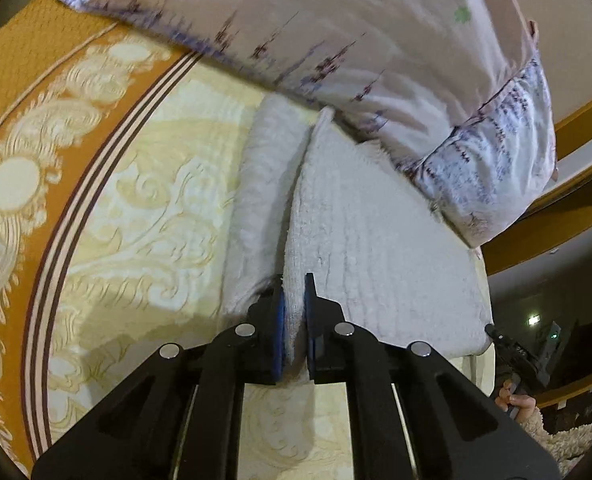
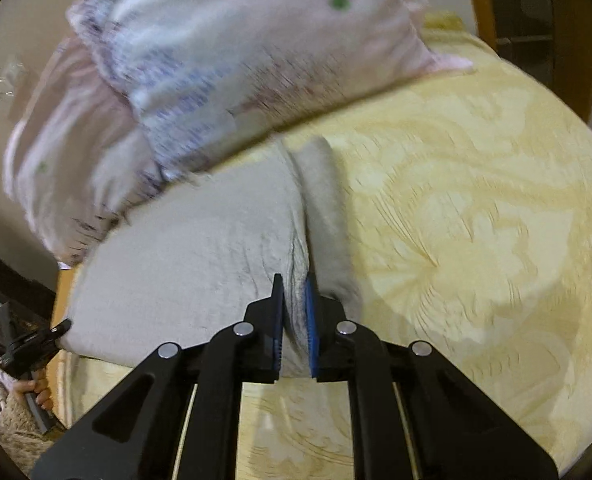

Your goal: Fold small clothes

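The left gripper [image 1: 294, 312] has its fingers [image 1: 279, 316] pinched on one near corner of the white towel [image 1: 360, 248], which is stretched over the yellow patterned bed [image 1: 136, 184]. The right gripper [image 2: 295, 312] clamps the other corner, a fold bunched between its fingers [image 2: 311, 320]. A floral pillow [image 2: 224, 60] lies against the towel's far edge.

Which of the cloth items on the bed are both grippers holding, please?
The plain white terry towel, pinched by the left gripper and right gripper; the floral pillow lies ungripped.
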